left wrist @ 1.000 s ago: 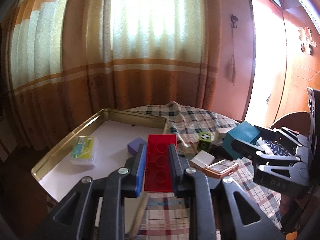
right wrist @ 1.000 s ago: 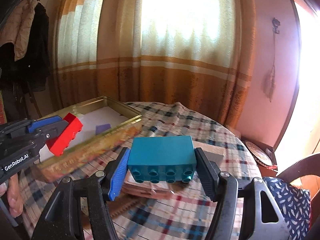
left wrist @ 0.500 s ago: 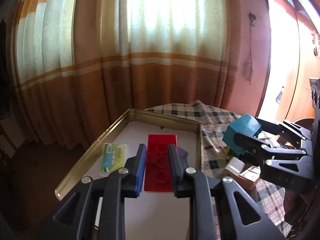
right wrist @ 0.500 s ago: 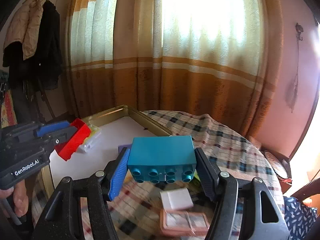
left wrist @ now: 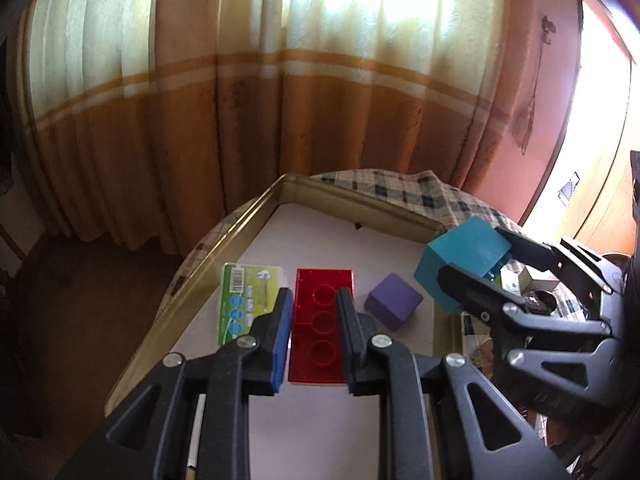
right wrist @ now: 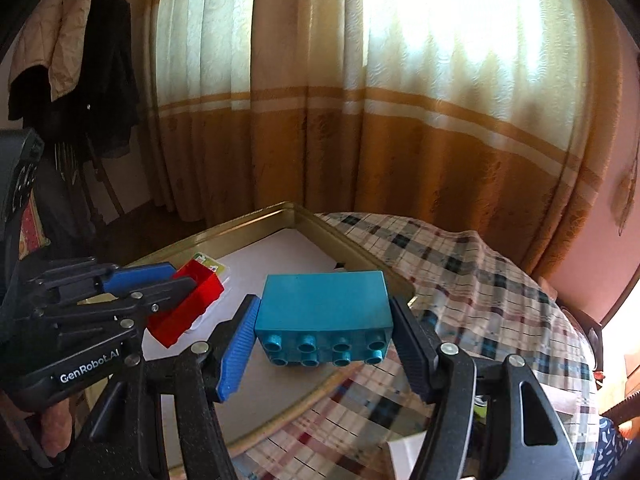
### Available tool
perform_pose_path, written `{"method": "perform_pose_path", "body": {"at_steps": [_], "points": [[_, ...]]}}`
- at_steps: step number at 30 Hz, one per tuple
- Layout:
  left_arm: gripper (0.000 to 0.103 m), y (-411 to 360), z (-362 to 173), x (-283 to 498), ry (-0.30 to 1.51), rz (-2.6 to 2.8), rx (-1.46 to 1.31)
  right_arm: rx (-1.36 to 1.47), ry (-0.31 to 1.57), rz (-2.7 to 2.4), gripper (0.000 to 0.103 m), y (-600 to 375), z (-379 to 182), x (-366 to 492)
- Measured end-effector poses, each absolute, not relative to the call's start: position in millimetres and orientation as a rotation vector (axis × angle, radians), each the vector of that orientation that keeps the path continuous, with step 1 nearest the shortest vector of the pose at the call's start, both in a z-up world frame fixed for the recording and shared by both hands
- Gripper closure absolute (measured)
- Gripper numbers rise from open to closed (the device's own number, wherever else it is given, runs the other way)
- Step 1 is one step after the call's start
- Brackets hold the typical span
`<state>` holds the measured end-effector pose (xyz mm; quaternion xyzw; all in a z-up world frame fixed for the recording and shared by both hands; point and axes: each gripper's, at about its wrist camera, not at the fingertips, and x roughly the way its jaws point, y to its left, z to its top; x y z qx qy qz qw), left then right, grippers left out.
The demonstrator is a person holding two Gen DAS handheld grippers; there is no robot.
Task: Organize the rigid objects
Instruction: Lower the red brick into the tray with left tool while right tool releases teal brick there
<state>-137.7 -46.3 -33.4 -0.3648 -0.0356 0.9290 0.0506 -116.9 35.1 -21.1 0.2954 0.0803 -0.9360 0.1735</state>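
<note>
Bright room w/ curtained window, from my feed.
I see cream-and-orange curtains [right wrist: 400, 120] backlit far side, pink wall [left wrist: 532, 92] right, coats [right wrist: 80, 60] hanging far left, plaid tablecloth [right wrist: 480, 280] near, dark floor [left wrist: 80, 280] left.

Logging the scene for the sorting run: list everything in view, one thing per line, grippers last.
red brick: 1, translucent red, held over the tray
teal brick: 1, teal, held above the tray's right rim
purple cube: 1, purple, on the tray floor
green packet: 1, green and white, on the tray's left side
tray: 1, gold rim, on the checked cloth
checked cloth: 1, plaid, covering the table
curtain: 1, cream and orange, behind
left gripper: 1, black, shut on red brick
right gripper: 1, black, shut on teal brick
</note>
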Motion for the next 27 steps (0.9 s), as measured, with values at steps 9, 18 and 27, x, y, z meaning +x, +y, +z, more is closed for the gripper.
{"method": "perform_pose_path", "body": {"at_steps": [9,18,27], "points": [[0.082,-49,-31,-160,-0.115,2.812,-1.168,0.919,0.230,-2.617,0.037,20,-38,-130],[0.082,-41,-25,-169,-0.113,2.801,-1.165,0.946,0.259,-2.588,0.036,10,-47,-130],[0.069,-31,-26,-174,-0.062,2.798,-1.178,0.961,0.269,-2.539,0.029,11,-52,-125]]}}
